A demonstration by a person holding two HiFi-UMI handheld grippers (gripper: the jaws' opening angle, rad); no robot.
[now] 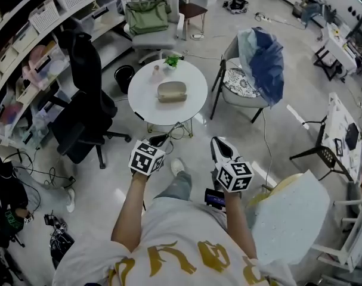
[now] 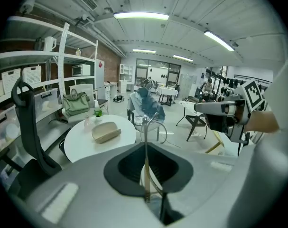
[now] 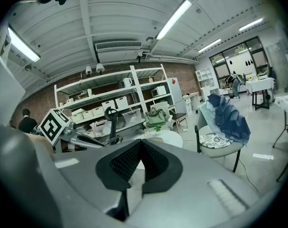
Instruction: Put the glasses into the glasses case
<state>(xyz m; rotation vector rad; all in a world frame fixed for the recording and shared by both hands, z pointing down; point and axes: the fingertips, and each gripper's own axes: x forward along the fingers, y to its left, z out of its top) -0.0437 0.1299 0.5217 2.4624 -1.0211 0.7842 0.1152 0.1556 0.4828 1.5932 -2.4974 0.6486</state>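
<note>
Left gripper view: noted left gripper [image 2: 145, 172] clenched on glasses [image 2: 144, 132], thin metal wire pinched upright between the dark pads, frame loop sticking out past the tips; logged glasses held in the air, well apart from the round white table [image 2: 82, 144]; found glasses case [image 2: 106, 131] lying on that table, beige, apparently closed, near the table's middle.

Right gripper view: recorded right gripper [image 3: 140, 160] with jaws pressed together, grasping nothing; spotted the other gripper's marker cube at far left.

Head view: logged both grippers held side by side in front of the person's torso, left one [image 1: 152, 151] toward the table's near rim, right one [image 1: 225, 154] just beside it over bare floor; placed case [image 1: 172, 91] at table centre, small green plant [image 1: 172, 60] at the far rim; noted black office chair [image 1: 85, 100] left of the table, chair draped with blue cloth [image 1: 261, 61] to its right, green bag [image 1: 147, 15] on a grey chair beyond.
</note>
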